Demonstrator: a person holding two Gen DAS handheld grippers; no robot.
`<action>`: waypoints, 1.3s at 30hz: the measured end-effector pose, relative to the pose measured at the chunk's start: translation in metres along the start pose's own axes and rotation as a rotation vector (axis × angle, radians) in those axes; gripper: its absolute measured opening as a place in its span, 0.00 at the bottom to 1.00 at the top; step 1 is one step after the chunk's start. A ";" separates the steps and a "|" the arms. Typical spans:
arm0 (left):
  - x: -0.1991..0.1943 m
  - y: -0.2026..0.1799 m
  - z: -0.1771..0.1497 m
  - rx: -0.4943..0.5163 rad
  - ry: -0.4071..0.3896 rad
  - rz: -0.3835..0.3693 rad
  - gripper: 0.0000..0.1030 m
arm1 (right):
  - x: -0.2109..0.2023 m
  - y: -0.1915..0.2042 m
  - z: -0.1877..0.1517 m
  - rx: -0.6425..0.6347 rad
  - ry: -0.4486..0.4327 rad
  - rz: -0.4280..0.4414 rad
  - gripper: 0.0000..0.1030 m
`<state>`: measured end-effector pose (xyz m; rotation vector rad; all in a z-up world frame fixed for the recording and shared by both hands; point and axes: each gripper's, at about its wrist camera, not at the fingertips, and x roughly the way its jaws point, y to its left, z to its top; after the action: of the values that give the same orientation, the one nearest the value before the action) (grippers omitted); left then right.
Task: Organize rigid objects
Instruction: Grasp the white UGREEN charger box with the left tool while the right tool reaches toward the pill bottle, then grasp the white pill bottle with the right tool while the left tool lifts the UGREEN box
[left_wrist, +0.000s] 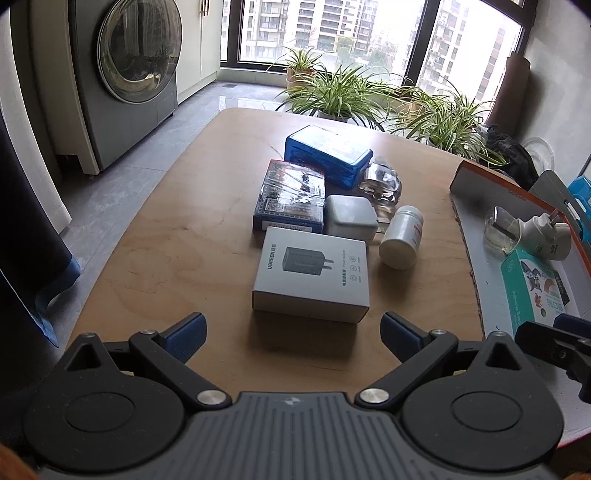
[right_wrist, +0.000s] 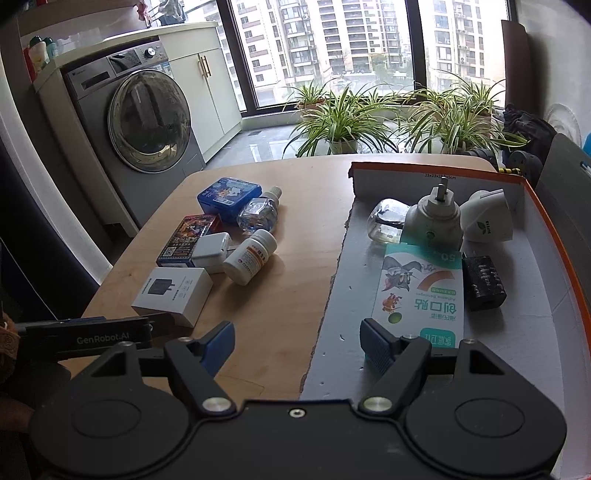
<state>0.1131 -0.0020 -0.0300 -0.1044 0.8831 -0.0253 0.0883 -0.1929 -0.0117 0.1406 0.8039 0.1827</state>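
On the wooden table (left_wrist: 177, 229) lie a white charger box (left_wrist: 312, 275), a white adapter (left_wrist: 349, 216), a white pill bottle (left_wrist: 400, 236), a dark card box (left_wrist: 290, 195), a blue box (left_wrist: 327, 155) and a clear bottle (left_wrist: 382, 182). My left gripper (left_wrist: 291, 338) is open and empty just short of the charger box. My right gripper (right_wrist: 297, 341) is open and empty over the near edge of the orange-rimmed cardboard box (right_wrist: 576, 280), which holds a teal plaster box (right_wrist: 421, 288), two white plug-in devices (right_wrist: 437, 218), a clear bottle (right_wrist: 386, 219) and a black lock (right_wrist: 482, 282).
A washing machine (right_wrist: 140, 122) stands at the left beyond the table. Potted spider plants (right_wrist: 343, 118) line the window behind. The left gripper's body (right_wrist: 85, 338) shows at the right wrist view's lower left. A dark curtain (left_wrist: 26, 221) hangs at the left.
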 end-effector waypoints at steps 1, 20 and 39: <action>0.003 -0.001 0.002 0.005 0.002 0.003 1.00 | 0.001 0.000 0.000 -0.001 0.000 0.000 0.86; 0.025 0.004 0.010 0.072 -0.050 -0.055 0.77 | 0.050 0.013 0.046 -0.203 0.057 0.139 0.87; 0.016 0.022 0.004 0.041 -0.079 -0.095 0.77 | 0.151 0.054 0.077 -0.646 0.249 0.269 0.85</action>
<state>0.1259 0.0190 -0.0426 -0.1085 0.7978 -0.1275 0.2409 -0.1117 -0.0543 -0.3927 0.9343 0.7136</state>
